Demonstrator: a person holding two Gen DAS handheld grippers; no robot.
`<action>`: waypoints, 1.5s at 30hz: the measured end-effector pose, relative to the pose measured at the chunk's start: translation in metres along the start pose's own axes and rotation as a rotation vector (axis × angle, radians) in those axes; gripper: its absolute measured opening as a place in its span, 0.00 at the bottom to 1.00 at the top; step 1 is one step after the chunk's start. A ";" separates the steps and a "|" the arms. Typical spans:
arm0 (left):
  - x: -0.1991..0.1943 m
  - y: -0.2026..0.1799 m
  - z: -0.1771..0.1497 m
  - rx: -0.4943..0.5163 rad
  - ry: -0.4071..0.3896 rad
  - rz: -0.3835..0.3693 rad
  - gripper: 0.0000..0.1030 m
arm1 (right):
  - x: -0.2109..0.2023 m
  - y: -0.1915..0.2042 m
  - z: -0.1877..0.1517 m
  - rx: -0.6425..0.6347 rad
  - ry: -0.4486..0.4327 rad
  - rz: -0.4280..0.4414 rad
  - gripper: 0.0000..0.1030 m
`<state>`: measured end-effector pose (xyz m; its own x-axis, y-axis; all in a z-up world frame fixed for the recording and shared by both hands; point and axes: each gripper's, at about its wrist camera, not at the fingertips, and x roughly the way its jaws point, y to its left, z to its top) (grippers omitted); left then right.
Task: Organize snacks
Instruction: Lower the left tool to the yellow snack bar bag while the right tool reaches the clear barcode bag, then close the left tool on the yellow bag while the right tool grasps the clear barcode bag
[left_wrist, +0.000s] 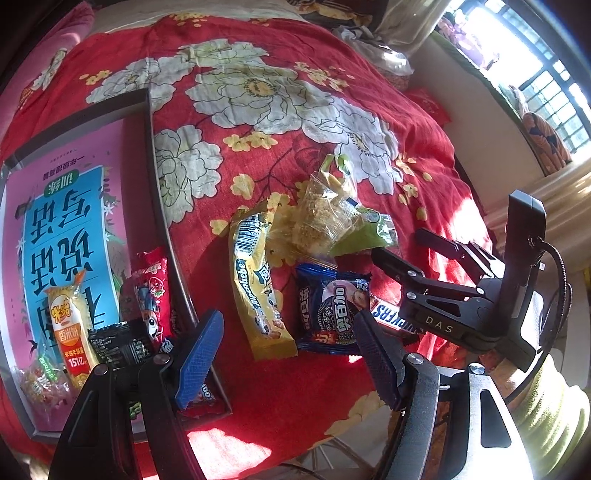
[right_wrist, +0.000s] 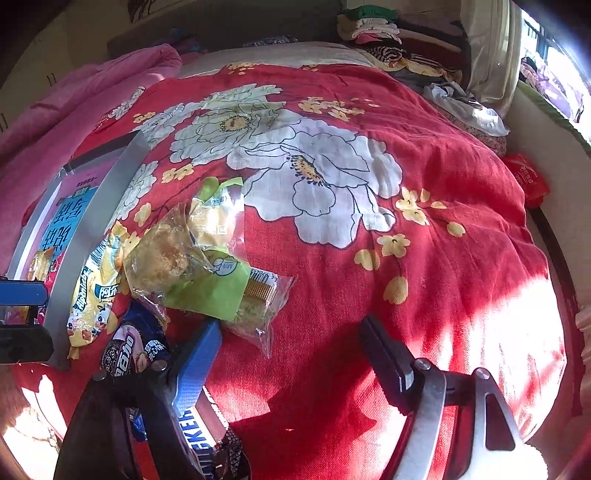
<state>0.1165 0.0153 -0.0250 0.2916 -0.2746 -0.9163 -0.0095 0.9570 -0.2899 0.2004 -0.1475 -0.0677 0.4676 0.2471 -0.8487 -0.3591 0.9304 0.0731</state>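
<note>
Loose snacks lie on a red floral bedspread (left_wrist: 258, 92): a yellow Alpenliebe pack (left_wrist: 258, 284), a blue Oreo pack (left_wrist: 332, 310), clear bags of crumbly cakes (left_wrist: 328, 214) with a green pack (left_wrist: 369, 232), and a Snickers bar (left_wrist: 388, 315). My left gripper (left_wrist: 288, 358) is open and empty, just in front of the yellow and Oreo packs. My right gripper (right_wrist: 291, 362) is open and empty over bare cloth; the Snickers bar (right_wrist: 201, 432) lies under its left finger. The grey-framed tray (left_wrist: 151, 155) at left holds several snacks, including a red pack (left_wrist: 153, 291).
A pink blanket (right_wrist: 74, 99) lies at the far left of the bed. Folded clothes (right_wrist: 373, 26) are piled at the head. A window (left_wrist: 546, 74) with a sill is on the right. The bed's near edge runs below the grippers.
</note>
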 end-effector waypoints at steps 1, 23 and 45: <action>0.001 0.000 0.001 -0.001 0.002 0.000 0.73 | -0.001 -0.001 0.000 0.006 -0.007 0.013 0.74; 0.023 -0.011 0.011 0.026 0.064 -0.007 0.73 | 0.025 0.018 0.012 -0.149 -0.012 0.057 0.65; 0.036 0.007 0.010 -0.087 0.074 -0.012 0.70 | 0.015 -0.024 0.010 -0.008 -0.078 0.082 0.43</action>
<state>0.1365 0.0130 -0.0578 0.2207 -0.2950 -0.9296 -0.0904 0.9429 -0.3207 0.2238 -0.1631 -0.0767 0.4974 0.3425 -0.7970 -0.4047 0.9043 0.1361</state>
